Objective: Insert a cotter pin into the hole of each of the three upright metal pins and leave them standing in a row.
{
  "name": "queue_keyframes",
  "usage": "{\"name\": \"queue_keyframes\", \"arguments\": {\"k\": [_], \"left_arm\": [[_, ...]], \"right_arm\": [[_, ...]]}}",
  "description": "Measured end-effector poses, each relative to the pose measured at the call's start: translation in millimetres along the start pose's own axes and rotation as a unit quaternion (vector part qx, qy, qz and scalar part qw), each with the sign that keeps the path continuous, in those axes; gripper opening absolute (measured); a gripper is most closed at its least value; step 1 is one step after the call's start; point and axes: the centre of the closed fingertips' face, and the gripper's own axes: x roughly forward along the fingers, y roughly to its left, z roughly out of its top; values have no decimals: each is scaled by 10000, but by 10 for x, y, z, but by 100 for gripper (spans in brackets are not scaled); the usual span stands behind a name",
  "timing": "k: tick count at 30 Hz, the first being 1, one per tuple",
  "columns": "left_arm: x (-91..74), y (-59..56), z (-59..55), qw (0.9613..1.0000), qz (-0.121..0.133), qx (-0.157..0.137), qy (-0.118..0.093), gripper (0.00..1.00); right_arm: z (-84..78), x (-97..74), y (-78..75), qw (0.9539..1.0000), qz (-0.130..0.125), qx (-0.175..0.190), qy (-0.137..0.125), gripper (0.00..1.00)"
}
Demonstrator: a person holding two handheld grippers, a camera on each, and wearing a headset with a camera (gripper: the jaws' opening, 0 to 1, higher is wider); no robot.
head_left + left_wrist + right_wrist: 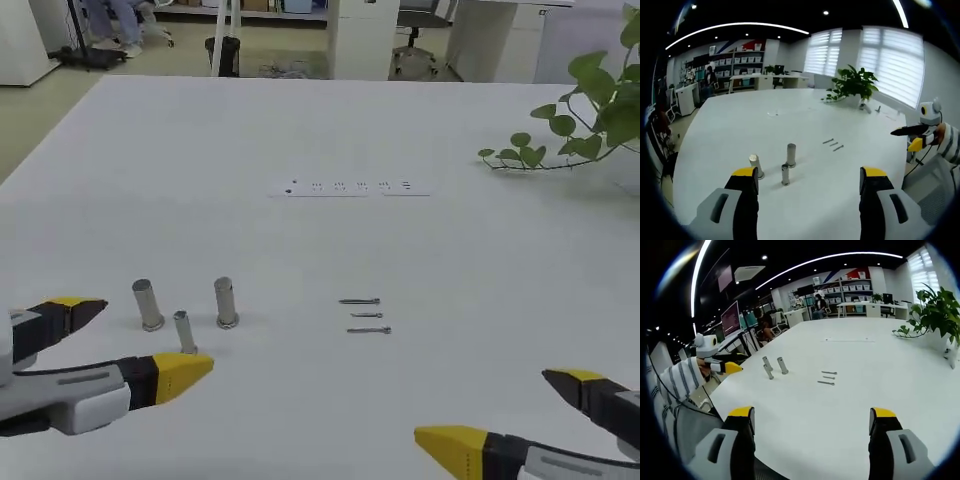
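We find the three metal pins point(183, 325) standing upright, long axes vertical, in a loose cluster near the left end of the tabletop's point(330, 130) near edge. They are just ahead of the left gripper point(158, 334), whose jaws are spread wide and hold nothing. The three cotter pins point(366, 315) lie flat toward the middle, long axes parallel to that edge. The right gripper point(479, 404), also wide open and empty, sits well short of them.

wide gap between metal pins point(183, 328) and cotter pins point(366, 315) | power strip point(350, 187) beyond
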Motion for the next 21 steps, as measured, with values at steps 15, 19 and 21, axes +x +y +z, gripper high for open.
{"name": "queue_keyframes", "arguments": {"k": [15,19,21], "left_arm": [[160,180,-5,9998,77,88,166,61],[193,236,-29,9996,107,144,211,57],[204,251,-50,9995,113,177,253,57]], "right_arm": [[-12,21,-72,9998,-88,-143,134,93],[38,33,-71,9998,-79,-156,74,93],[61,44,-62,9998,-73,-175,53,93]]}}
